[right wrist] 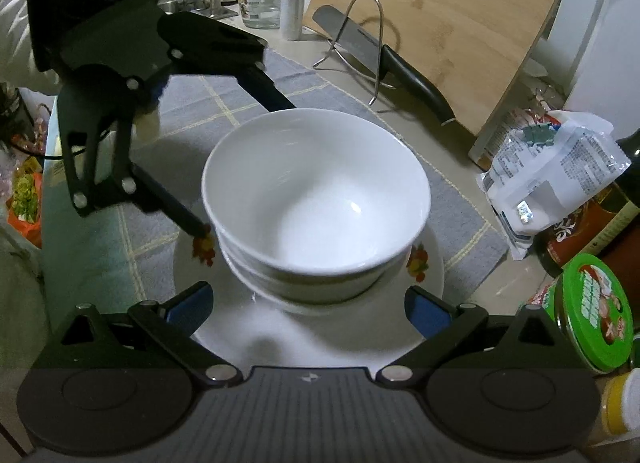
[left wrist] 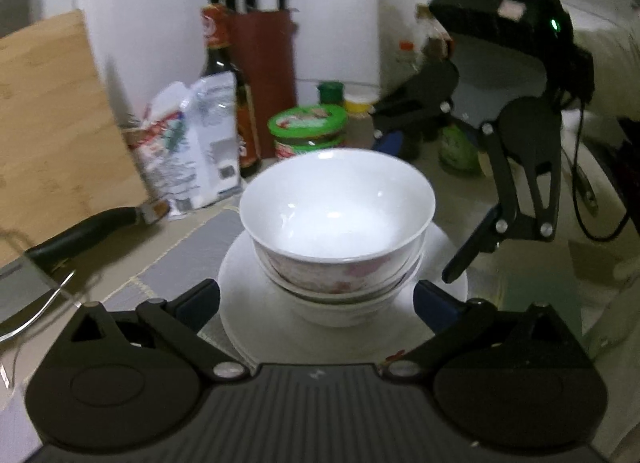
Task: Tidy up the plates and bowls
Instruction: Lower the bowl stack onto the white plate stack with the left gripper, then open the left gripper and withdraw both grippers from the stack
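While both grippers hang around it with nothing in their grasp, the stack of bowls sits on the white plate, which rests on the grey checked mat on the counter. From the left wrist view I count 3 nested bowls: a white top bowl, one with a pink floral pattern under it, and a plain one at the bottom. Whether the plate is 1 plate or several stacked together I cannot tell.

The left gripper has its jaws spread wide, 1 blue pad on each side of the stack's foot and clear of it. The right gripper is equally wide open, its pads flanking the lower bowls without touching them. In the right wrist view, 1 finger of the left gripper reaches down to the plate's rim by the fruit motif; contact there is uncertain.

As a judgement, the stacking looks done: bowls nested, plate beneath, everything centred and upright. No loose plate or bowl shows elsewhere on the counter among the cleaver, cutting board, jars and bags. What may remain is moving the pile to a storage place, if the task wants that.
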`<action>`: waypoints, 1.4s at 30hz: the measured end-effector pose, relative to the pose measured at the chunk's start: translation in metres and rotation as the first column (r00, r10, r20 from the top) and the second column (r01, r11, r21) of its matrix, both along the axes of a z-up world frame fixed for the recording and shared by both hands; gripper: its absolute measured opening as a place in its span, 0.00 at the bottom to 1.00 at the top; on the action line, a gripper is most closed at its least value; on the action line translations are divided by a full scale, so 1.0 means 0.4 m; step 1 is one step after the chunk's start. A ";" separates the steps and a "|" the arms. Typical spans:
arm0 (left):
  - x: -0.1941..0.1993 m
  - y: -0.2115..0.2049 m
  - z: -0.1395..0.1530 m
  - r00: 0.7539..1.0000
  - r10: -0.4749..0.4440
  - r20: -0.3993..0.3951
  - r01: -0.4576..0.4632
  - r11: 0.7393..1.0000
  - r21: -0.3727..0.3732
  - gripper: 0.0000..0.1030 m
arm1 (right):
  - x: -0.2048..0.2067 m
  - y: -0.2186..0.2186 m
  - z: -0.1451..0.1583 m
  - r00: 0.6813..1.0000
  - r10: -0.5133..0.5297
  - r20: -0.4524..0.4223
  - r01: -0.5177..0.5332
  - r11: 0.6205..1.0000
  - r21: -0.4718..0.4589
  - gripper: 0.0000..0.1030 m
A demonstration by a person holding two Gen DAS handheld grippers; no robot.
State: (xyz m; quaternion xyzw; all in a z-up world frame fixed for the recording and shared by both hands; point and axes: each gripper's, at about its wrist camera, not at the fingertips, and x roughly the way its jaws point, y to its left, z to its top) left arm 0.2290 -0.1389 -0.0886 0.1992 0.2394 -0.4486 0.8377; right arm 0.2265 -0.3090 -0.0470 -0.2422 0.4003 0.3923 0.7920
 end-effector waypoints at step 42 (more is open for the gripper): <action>-0.280 0.229 0.097 0.904 0.427 -0.017 -0.427 0.901 -0.080 0.99 | -0.363 0.263 0.090 0.412 -0.911 0.009 0.902 0.409 0.135 1.00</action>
